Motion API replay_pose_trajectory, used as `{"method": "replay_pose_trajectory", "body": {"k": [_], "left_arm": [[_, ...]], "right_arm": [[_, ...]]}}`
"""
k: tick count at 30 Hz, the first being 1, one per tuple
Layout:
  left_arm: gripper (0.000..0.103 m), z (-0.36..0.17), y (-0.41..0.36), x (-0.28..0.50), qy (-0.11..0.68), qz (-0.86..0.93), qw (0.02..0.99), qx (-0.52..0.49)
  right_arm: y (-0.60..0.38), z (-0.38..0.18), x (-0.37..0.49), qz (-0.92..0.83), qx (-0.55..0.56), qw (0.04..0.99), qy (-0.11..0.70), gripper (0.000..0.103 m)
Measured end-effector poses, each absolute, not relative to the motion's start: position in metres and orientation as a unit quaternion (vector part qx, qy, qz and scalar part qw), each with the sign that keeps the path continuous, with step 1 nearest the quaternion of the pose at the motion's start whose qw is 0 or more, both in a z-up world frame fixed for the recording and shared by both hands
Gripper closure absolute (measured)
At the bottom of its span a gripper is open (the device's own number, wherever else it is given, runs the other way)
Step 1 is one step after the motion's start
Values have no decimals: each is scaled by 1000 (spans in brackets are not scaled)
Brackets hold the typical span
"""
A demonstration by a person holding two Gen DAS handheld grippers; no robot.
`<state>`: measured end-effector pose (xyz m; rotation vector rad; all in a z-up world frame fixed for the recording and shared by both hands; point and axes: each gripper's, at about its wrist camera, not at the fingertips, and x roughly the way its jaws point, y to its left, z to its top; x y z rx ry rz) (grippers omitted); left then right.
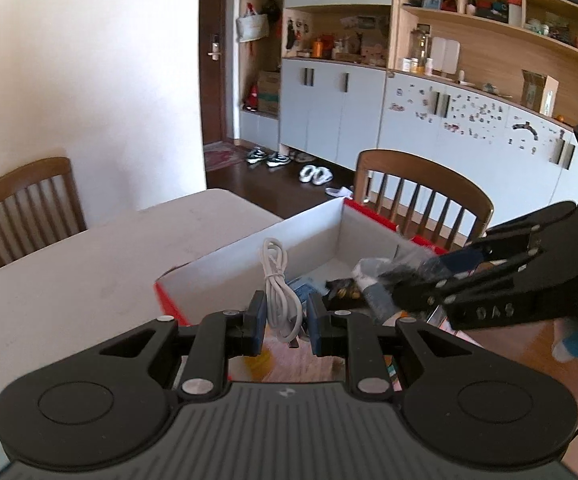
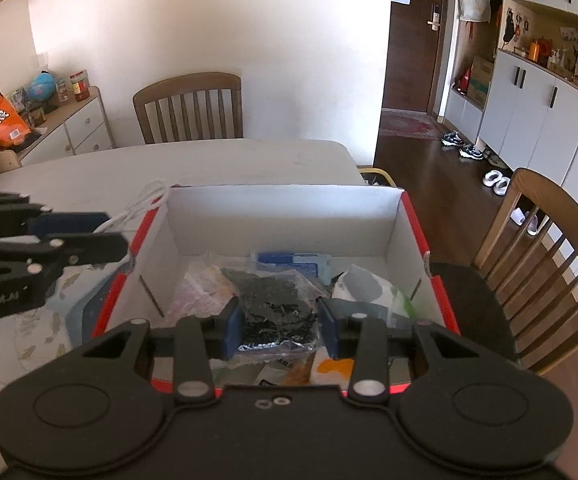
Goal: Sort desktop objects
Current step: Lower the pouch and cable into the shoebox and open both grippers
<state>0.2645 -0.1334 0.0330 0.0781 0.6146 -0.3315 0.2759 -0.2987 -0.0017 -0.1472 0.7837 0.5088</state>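
Note:
A white cardboard box with red edges [image 1: 321,236] [image 2: 393,224] stands on the table and holds several packets. My left gripper [image 1: 285,320] holds a coiled white cable [image 1: 277,284] upright between its blue pads, near the box's left rim; the cable also shows in the right wrist view [image 2: 141,204]. My right gripper [image 2: 281,328] is over the box, its pads against the sides of a black foil packet [image 2: 277,312]. The right gripper also shows in the left wrist view [image 1: 429,280], above the packets.
The table [image 1: 89,272] is pale, with a patterned mat [image 2: 49,320] left of the box. Wooden chairs stand at the far side [image 2: 189,108] and the right [image 2: 549,264]. White cabinets [image 1: 369,108] line the far wall.

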Motion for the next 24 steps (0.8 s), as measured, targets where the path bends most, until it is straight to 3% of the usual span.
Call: {"method": "replay_pose_trajectory", "body": {"k": [24], "left_arm": [[83,-14,-160,372,383,-217,897,42]], "right_arm": [[-304,-33,306,257,-69,865,425,64]]}}
